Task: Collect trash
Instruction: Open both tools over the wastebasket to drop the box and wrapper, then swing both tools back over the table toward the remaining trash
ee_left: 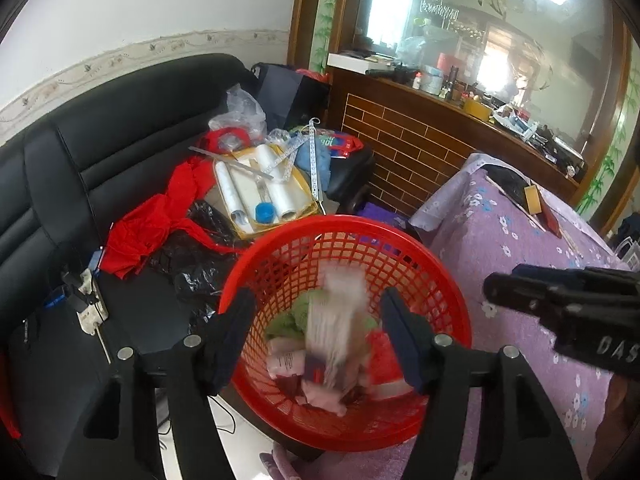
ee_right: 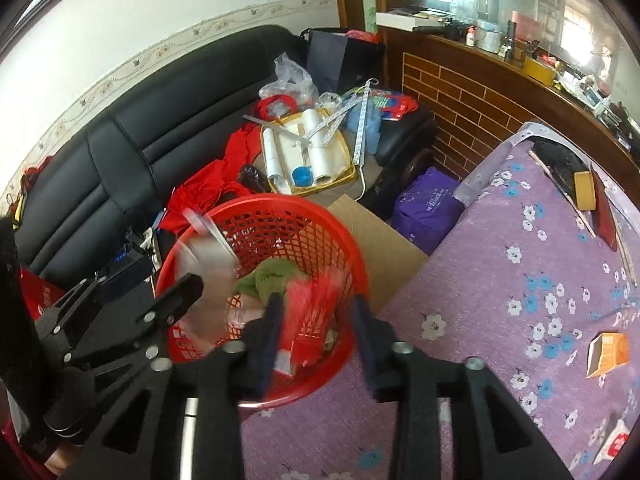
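Both grippers hung over the red mesh basket [ee_left: 448,280], which sat at the edge of the purple flowered tablecloth [ee_left: 500,240] so that scraps could be dropped straight in.

The left gripper [ee_left: 316,340] had its jaws parted, and a pale printed carton [ee_left: 336,332] showed between them as a blur, clear of both pads. My reading is that it was falling loose into the basket. The right gripper [ee_right: 316,328] was likewise released, with a red packet [ee_right: 314,316] smeared between its fingers above the basket floor, apparently let go too. Already inside the basket lay a green cloth [ee_right: 268,276] and pink wrappers [ee_left: 286,362].

More trash waited away from the basket on the tablecloth: an orange box [ee_right: 608,354] and a red-and-white wrapper [ee_right: 614,440].

The writing on the carton and the packet was too blurred to read. Only the letters "DAS" were legible, on the right gripper's body in the left wrist view.
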### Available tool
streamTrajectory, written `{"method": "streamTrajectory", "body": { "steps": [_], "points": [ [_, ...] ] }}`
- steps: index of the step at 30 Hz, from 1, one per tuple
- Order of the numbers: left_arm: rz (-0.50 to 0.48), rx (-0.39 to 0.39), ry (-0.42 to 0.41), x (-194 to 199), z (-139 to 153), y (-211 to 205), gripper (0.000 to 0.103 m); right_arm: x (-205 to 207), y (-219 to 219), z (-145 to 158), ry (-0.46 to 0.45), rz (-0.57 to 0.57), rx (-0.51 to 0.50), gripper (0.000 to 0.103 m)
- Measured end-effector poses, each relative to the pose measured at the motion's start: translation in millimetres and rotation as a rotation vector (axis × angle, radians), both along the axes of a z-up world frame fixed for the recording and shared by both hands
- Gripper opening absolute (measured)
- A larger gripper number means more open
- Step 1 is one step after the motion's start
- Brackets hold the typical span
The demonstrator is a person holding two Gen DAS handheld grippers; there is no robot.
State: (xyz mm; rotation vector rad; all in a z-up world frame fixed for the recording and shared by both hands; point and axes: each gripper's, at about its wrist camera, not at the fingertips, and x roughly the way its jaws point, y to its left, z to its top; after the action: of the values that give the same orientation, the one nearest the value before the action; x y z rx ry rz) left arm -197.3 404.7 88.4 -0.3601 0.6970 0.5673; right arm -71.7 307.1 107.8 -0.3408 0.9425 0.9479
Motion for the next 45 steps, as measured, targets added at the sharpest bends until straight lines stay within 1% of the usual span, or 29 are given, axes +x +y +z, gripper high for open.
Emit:
{"method": "streamTrajectory", "body": {
  "steps": [4, 9, 14, 22, 24, 34, 39, 43, 45],
  "points": [
    [-0.002, -0.002, 0.004, 0, 0, -4, 0.064, 5, -16, 4, 0.013, -0.033, 0.021, 0.043],
    [-0.037, 0.016, -0.002, 4, 6, -23, 0.064, 11, -51, 5, 0.048, -0.103, 0.038, 0.043],
    [-0.098, 0.034, 0.001, 13, 9, -55, 0.064, 18, -96, 2, 0.081, -0.188, 0.041, 0.043],
    [-0.201, 0.054, 0.002, 28, 16, -110, 0.064, 23, -170, 3, 0.096, -0.305, 0.052, 0.043],
    [-0.235, 0.057, 0.002, 33, 18, -128, 0.064, 24, -188, 3, 0.1, -0.34, 0.054, 0.043],
    [-0.408, 0.081, -0.002, 61, 24, -215, 0.064, 39, -311, -1, 0.133, -0.572, 0.064, 0.045],
    [-0.521, 0.085, 0.005, 75, 24, -265, 0.064, 38, -368, -4, 0.138, -0.678, 0.07, 0.051],
    [-0.603, 0.093, 0.007, 81, 24, -300, 0.064, 38, -413, -8, 0.156, -0.77, 0.085, 0.053],
    [-0.642, 0.115, 0.003, 83, 26, -317, 0.064, 43, -439, -10, 0.176, -0.831, 0.093, 0.054]
  ]
}}
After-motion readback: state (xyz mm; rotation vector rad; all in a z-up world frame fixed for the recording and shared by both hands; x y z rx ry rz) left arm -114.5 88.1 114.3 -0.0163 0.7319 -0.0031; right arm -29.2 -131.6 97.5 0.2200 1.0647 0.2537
